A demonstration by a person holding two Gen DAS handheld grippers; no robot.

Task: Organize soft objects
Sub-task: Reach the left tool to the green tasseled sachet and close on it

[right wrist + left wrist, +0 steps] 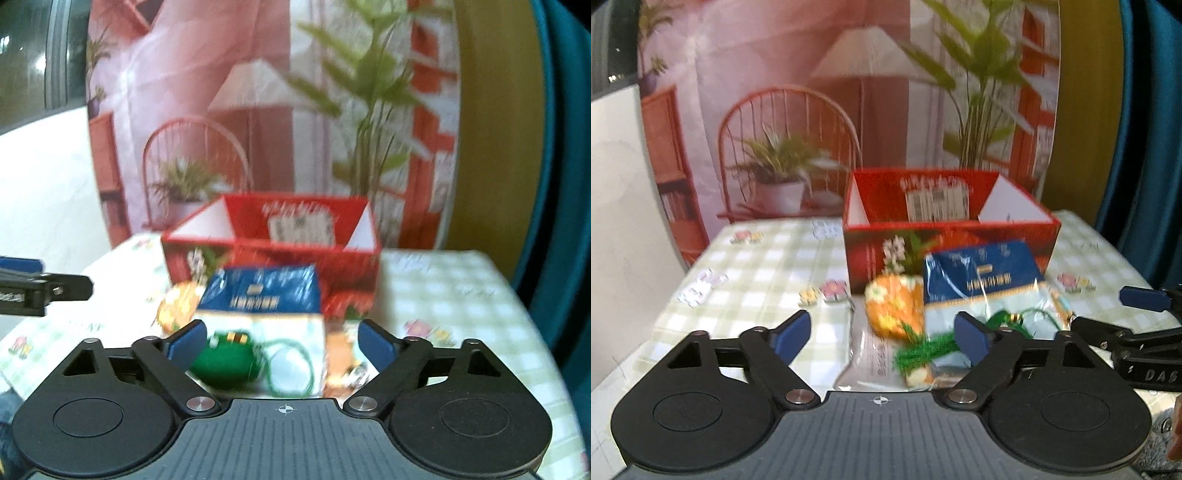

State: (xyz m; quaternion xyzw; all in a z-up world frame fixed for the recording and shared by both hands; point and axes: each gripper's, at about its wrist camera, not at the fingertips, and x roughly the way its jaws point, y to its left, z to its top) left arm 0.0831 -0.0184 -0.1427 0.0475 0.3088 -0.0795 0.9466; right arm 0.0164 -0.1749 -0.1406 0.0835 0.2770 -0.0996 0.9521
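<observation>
An open red box stands at the back of the checked table; it also shows in the right wrist view. In front of it lie a blue and white plastic-wrapped pack, an orange flowered soft toy, a green fuzzy piece and a green round pouch with a cord. My left gripper is open above the orange toy and a flat clear packet. My right gripper is open over the green pouch and the pack.
The table carries a green-checked cloth with flower prints. A printed backdrop with chair, lamp and plants stands behind the box. The right gripper shows at the right edge of the left wrist view. A white wall lies left.
</observation>
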